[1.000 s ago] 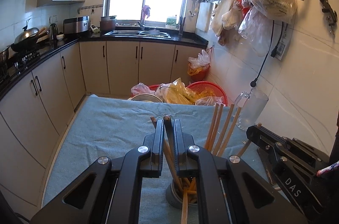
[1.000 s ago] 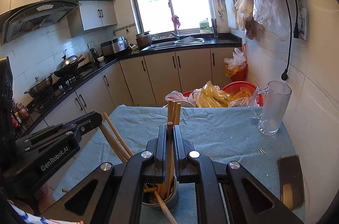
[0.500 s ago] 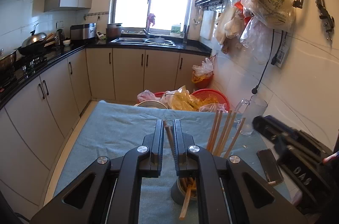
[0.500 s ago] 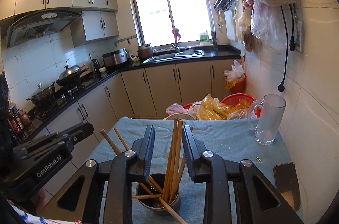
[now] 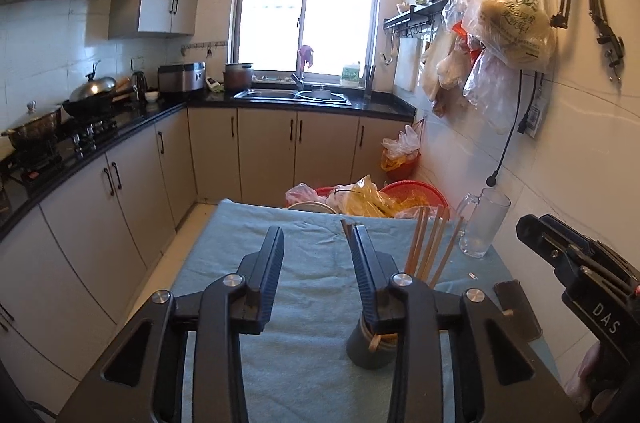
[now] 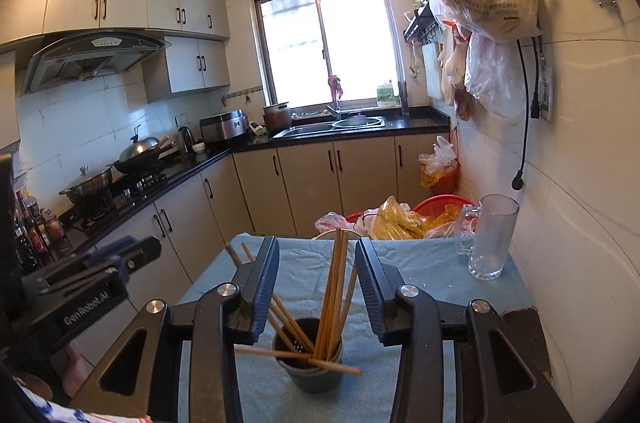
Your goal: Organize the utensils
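Observation:
A dark round utensil cup (image 6: 310, 371) stands on the blue-grey cloth-covered table (image 6: 432, 271). Several wooden chopsticks (image 6: 334, 287) stand and lean in it; one lies across its rim. My right gripper (image 6: 316, 255) is open and empty, above and just behind the cup, its jaws either side of the upright chopsticks without touching them. In the left wrist view the cup (image 5: 362, 349) sits partly behind my right finger, with chopsticks (image 5: 430, 247) fanning up. My left gripper (image 5: 318, 243) is open and empty, left of the cup.
A clear glass mug (image 6: 490, 237) stands at the table's far right by the tiled wall. A dark phone (image 5: 516, 307) lies at the right edge. Red baskets and plastic bags (image 6: 404, 219) sit beyond the far edge. Kitchen cabinets run along the left.
Both grippers have opened and let go of the chopsticks they held, which now stand in the cup. Both have pulled up and back from it.

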### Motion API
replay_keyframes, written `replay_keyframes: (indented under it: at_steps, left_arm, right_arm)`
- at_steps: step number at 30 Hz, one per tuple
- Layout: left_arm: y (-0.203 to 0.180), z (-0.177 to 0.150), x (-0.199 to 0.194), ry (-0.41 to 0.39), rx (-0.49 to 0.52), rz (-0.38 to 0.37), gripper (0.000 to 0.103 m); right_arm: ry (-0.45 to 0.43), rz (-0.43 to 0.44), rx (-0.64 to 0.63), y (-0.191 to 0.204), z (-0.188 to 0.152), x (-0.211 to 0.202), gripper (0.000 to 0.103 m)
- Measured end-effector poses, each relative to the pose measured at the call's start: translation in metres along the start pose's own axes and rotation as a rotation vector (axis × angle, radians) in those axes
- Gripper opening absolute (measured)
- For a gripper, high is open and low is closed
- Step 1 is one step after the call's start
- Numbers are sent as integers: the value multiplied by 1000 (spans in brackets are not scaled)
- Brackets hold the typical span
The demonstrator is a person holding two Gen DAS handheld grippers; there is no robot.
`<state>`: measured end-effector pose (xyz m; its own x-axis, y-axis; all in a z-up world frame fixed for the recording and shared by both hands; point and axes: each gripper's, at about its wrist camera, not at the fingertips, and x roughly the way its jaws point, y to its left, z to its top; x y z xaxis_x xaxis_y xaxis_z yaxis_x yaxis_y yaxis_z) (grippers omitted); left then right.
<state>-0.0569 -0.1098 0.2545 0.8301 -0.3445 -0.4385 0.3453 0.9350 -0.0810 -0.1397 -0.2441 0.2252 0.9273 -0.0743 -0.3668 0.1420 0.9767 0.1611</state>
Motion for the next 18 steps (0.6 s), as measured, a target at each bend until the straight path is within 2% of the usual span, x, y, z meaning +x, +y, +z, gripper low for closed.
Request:
replay_keyframes:
  at_steps: [5,9,18]
  left_arm:
    - [0,-8,-22,-6,18,4,40]
    - [-1,-18,-40,-15,35,5,48]
    - [-4,-42,-61,8,54,0,55]
  right_arm:
    - [4,-3,20,-1,-12,-17,47]
    - [9,-3,36,-4,-23,-29,49]
    - [36,-5,82,-12,-47,-45,52]
